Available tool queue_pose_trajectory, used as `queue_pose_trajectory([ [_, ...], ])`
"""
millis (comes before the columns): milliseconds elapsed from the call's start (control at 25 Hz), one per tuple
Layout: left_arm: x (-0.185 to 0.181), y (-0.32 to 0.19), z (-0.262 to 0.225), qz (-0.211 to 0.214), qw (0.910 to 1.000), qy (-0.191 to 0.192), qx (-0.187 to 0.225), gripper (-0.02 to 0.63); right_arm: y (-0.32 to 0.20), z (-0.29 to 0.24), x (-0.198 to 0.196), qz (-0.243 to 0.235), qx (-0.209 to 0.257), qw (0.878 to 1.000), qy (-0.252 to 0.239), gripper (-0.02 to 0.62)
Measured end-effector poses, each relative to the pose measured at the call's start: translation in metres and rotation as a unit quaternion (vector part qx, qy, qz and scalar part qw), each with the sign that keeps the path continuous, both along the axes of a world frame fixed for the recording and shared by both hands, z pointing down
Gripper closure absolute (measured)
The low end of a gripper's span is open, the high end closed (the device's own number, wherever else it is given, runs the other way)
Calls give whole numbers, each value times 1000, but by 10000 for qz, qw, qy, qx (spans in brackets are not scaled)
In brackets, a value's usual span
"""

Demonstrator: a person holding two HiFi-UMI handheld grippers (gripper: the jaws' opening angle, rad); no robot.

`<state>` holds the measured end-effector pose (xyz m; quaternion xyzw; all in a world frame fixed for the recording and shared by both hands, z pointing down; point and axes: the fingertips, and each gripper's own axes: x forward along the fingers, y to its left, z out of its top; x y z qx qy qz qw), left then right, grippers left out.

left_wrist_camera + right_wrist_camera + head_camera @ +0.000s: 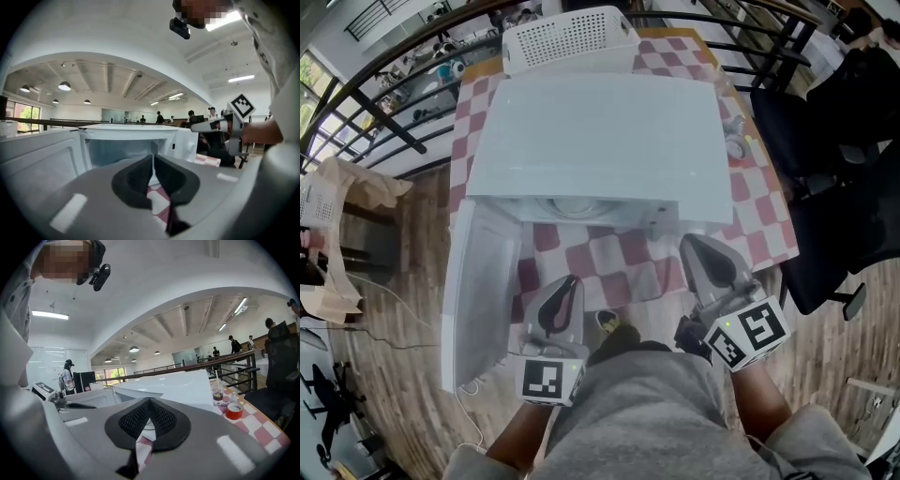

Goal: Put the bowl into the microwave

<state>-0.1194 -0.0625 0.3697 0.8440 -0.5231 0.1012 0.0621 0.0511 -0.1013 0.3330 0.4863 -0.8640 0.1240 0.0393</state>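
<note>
at the bottom of the head view the person's grey shirt (656, 412) fills the frame, with two grippers held out just past it. the left gripper (153, 161) sits at lower left. its fingers (136, 180) are pressed together with only a thin slit between them, and they hold nothing. the right gripper (149, 404) sits at lower right. its fingers (136, 420) also meet at the tips and are empty.

under and ahead of both grippers is one table (619, 258) covered in a red and white checked cloth. on it stands one white microwave (595, 141). its one door (478, 291) is swung wide open along the left of the frame.

one white round rim shows just inside the microwave's open mouth. it looks like the bowl (572, 205), though little of it can be seen. it lies above the left fingers in the frame and up and to the left of the right fingers. it is clear of both and touches neither.

to the right of the microwave, on the cloth, are one small red round thing (234, 411) and one clear cup (216, 393). behind the microwave, at the top of the frame, lies one white basket (567, 37) full of holes. one black chair (834, 141) stands at the far right.
</note>
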Motion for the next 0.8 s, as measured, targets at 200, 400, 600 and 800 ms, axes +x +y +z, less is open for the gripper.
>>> queue_pose_trajectory([
  [200, 19, 20, -6, 33, 9999, 141, -34, 594, 34, 10, 20, 90, -134, 9999, -31, 597],
  [400, 32, 60, -16, -94, 9995, 286, 41, 594, 81, 10, 40, 138, -177, 9997, 25, 597],
  [600, 42, 115, -23, -220, 9989, 416, 66, 594, 135, 0, 57, 165, -108, 9997, 118, 597],
  [800, 52, 177, -24, -312, 9984, 472, 66, 594, 192, 3, 68, 175, -153, 9995, 206, 597],
])
